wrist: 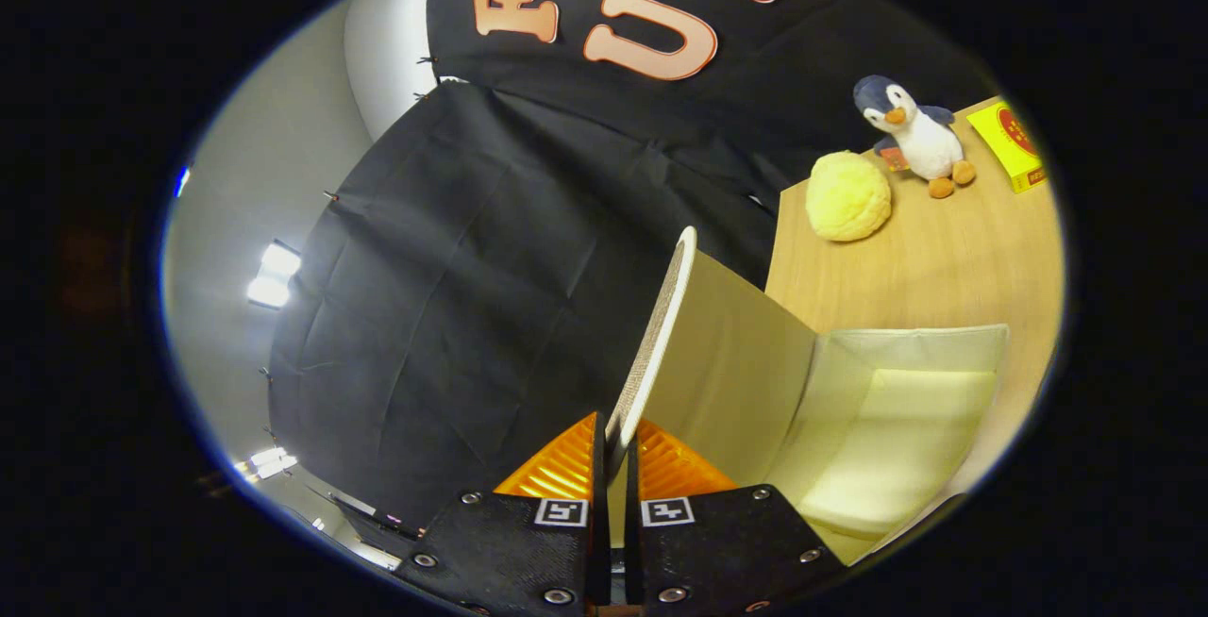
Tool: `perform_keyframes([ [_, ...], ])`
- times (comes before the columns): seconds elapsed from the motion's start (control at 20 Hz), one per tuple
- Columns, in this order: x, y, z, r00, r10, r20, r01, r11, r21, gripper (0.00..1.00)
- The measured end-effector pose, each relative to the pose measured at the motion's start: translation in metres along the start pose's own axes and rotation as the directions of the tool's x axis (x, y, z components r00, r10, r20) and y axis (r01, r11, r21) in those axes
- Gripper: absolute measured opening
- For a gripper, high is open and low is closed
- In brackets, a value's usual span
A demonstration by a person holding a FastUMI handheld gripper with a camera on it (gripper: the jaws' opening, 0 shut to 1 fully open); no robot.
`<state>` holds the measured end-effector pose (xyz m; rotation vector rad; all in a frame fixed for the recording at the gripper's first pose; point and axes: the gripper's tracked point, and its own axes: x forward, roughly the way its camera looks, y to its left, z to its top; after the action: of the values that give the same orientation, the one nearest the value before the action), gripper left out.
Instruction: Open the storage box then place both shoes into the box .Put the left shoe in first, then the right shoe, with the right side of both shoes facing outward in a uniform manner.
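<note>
Gripper (613, 466) clamping box lid (661, 334) (edge-on)

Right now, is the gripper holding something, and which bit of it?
Yes. The gripper is shut on the storage box lid, pinching its thin front edge between both fingers, with the lid swung up above the open box.

The gripper (615, 452) pinched the raised lid (661, 334) of the storage box (897, 428) between both fingers. Beyond, a plush penguin (914, 134) and a yellow ball (847, 195) sat on the table (944, 268).
</note>
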<state>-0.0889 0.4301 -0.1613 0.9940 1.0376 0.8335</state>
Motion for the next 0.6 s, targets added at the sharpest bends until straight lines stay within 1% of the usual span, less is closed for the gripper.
perform_keyframes([
  [0.15,0.028,0.007,-0.005,1.000,-0.007,-0.019,0.007,1.000,0.005,0.06],
  [0.35,0.061,0.003,-0.008,0.998,-0.054,-0.038,0.056,0.996,0.074,0.08],
  [0.55,0.073,-0.006,-0.013,0.994,-0.099,-0.039,0.102,0.992,0.081,0.24],
  [0.6,0.072,-0.011,-0.016,0.992,-0.118,-0.046,0.122,0.989,0.083,0.30],
])
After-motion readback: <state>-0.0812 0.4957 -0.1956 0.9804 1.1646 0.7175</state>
